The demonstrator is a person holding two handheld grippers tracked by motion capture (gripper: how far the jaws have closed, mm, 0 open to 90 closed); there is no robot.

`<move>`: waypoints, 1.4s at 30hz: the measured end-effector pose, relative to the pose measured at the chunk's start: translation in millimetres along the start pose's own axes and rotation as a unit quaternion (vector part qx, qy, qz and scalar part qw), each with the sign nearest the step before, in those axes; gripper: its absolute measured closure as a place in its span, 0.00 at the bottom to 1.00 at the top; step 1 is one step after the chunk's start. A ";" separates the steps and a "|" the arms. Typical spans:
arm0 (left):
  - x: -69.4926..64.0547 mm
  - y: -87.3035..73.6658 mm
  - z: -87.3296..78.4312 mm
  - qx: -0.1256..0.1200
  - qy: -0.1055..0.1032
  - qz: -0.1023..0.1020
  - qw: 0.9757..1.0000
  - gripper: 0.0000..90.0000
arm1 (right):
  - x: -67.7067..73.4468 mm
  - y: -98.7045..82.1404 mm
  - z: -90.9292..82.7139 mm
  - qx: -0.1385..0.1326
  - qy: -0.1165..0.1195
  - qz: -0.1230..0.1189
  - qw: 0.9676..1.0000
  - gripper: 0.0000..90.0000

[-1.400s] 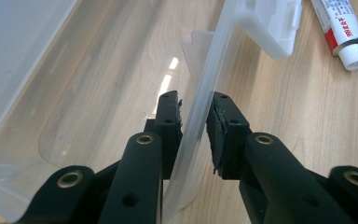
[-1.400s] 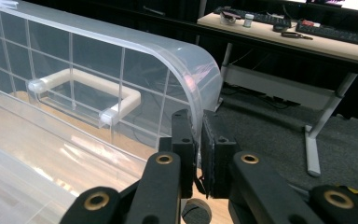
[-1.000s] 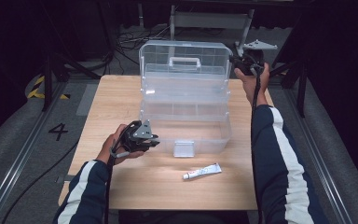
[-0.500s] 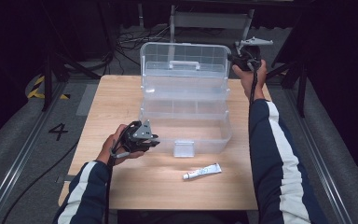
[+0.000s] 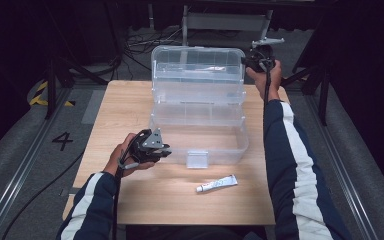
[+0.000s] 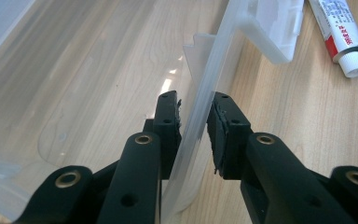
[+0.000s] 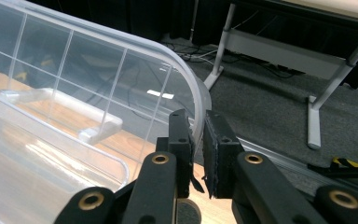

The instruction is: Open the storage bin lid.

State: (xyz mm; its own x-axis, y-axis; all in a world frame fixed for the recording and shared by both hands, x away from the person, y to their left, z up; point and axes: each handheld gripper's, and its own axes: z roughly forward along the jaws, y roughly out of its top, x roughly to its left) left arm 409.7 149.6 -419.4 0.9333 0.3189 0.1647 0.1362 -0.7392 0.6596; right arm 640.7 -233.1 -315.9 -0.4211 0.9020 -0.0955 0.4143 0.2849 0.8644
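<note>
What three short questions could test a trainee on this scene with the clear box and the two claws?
1. True or false: the left claw grips a wall of the clear plastic box.
2. Which thing lies on the wooden table in front of the box? A) a white tube B) a spoon C) a cup
3. Fill in: the right claw is shut on the rim of the open ____.
Key: 1 true; 2 A; 3 lid.
</note>
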 end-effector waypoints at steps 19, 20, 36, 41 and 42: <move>-0.4 -0.3 0.0 -0.001 0.002 0.004 1.000 0.83 | -7.8 1.7 29.5 0.044 0.005 -0.010 0.999 0.91; -0.4 -0.3 0.0 -0.001 0.002 0.004 1.000 0.83 | -7.8 1.7 29.5 0.044 0.005 -0.010 0.999 0.91; -0.8 -0.8 0.2 -0.003 0.004 0.008 1.000 0.82 | -17.0 -6.5 55.9 0.068 0.022 0.007 0.997 0.89; -0.9 -1.2 0.5 -0.005 0.004 0.009 1.000 0.82 | -16.1 -7.0 61.8 0.084 0.016 0.009 0.996 0.90; -1.0 -1.1 0.6 -0.005 0.005 0.009 1.000 0.82 | -16.4 -7.6 62.6 0.084 0.016 0.011 0.996 0.90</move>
State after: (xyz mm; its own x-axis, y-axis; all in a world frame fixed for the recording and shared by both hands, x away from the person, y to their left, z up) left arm 408.9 149.8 -420.8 0.9325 0.3109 0.1837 0.1155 -0.7387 0.6640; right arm 695.1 -229.8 -351.8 -0.4345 0.8988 -0.0586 0.5526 0.3174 0.7707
